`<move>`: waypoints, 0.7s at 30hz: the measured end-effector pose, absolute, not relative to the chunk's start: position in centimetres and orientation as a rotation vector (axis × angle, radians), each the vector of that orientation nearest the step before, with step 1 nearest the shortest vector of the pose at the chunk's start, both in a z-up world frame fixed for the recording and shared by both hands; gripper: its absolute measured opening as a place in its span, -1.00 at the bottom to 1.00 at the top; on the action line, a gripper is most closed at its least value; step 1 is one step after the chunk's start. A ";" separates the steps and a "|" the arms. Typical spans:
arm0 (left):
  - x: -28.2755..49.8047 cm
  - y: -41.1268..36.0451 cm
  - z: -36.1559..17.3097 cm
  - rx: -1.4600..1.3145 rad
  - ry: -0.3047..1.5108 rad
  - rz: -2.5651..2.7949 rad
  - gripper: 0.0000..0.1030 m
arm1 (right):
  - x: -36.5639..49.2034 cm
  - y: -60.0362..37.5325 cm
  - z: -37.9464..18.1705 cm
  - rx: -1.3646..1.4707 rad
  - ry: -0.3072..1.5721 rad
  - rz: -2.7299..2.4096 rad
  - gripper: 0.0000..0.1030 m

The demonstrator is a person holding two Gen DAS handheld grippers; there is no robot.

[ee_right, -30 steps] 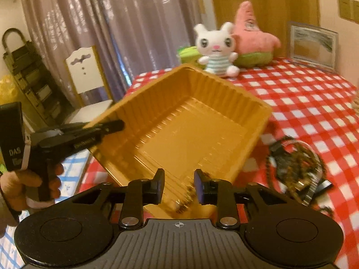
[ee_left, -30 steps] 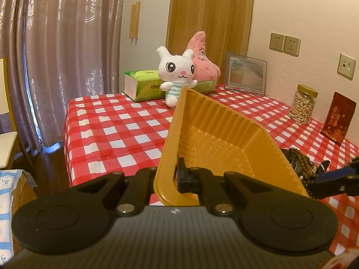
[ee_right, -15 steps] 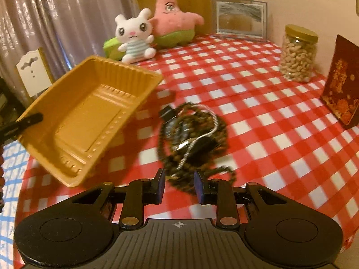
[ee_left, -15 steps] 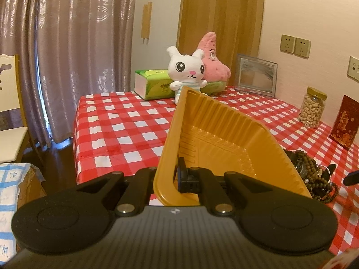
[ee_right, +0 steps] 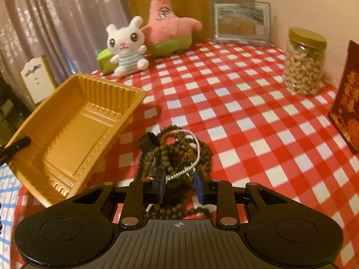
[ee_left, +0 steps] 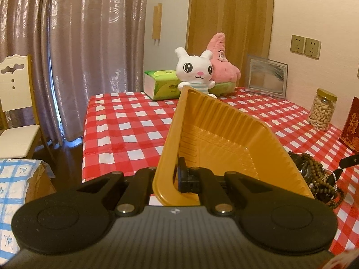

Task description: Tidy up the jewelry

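Left wrist view first: your left gripper is clamped shut on the near rim of the tray, a thin, glossy, golden plastic shell with ribbed walls and a stepped flat floor. You hold it tilted, its far corner raised above the tablecloth, which is a smooth red-and-white check. Nothing lies in the tray.

In the right wrist view your right gripper hangs low over the jewelry, a tangled heap of small round dark-brown beads on strings, with a thin silvery chain looped across it and a black boxy piece at its upper left. The heap sits on the cloth just right of the tray. Your jaws stand partly open, the blue pads on either side of the near strands; whether the pads press on anything I cannot tell.

At the back you have a fuzzy white bunny beside a pink plush star, a green tissue box and a framed picture. A clear round jar with a gold lid is full of pale nuts. A dark red card stands at the right edge.
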State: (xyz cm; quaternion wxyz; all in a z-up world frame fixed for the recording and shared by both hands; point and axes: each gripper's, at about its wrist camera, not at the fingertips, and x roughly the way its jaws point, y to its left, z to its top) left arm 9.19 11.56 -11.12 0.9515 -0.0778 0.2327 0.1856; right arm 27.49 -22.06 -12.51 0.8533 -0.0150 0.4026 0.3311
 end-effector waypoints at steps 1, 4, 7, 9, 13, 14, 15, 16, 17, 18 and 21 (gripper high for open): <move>9.2 11.5 -11.1 -0.159 0.473 0.382 -0.90 | 27.7 -22.2 -12.6 -0.028 0.852 0.696 -0.43; 9.1 11.1 -11.1 -0.162 0.472 0.394 -0.90 | 28.3 -22.7 -13.3 0.010 0.889 0.707 -0.43; 9.1 10.9 -11.1 -0.162 0.472 0.403 -0.90 | 28.6 -23.1 -13.8 0.050 0.913 0.713 -0.43; 9.0 10.8 -11.0 -0.159 0.474 0.406 -0.90 | 28.7 -23.2 -14.1 0.089 0.923 0.724 -0.43; 9.1 10.8 -11.0 -0.158 0.474 0.406 -0.90 | 28.9 -22.9 -15.0 0.114 0.940 0.706 -0.43; 9.1 10.8 -11.0 -0.158 0.474 0.406 -0.90 | 28.9 -22.9 -15.2 0.142 0.948 0.695 -0.43; 9.1 10.8 -11.0 -0.158 0.474 0.405 -0.90 | 29.0 -23.1 -15.4 0.170 0.956 0.687 -0.43; 9.0 10.8 -11.0 -0.159 0.474 0.404 -0.90 | 29.2 -23.3 -15.7 0.202 0.964 0.682 -0.43; 9.0 10.8 -11.1 -0.161 0.475 0.402 -0.90 | 29.3 -23.4 -15.8 0.228 0.970 0.677 -0.43; 9.1 10.9 -11.1 -0.163 0.476 0.400 -0.90 | 29.4 -23.4 -15.8 0.247 0.971 0.672 -0.43; 9.2 11.3 -11.3 -0.168 0.478 0.390 -0.90 | 29.2 -22.8 -15.8 0.250 0.948 0.685 -0.43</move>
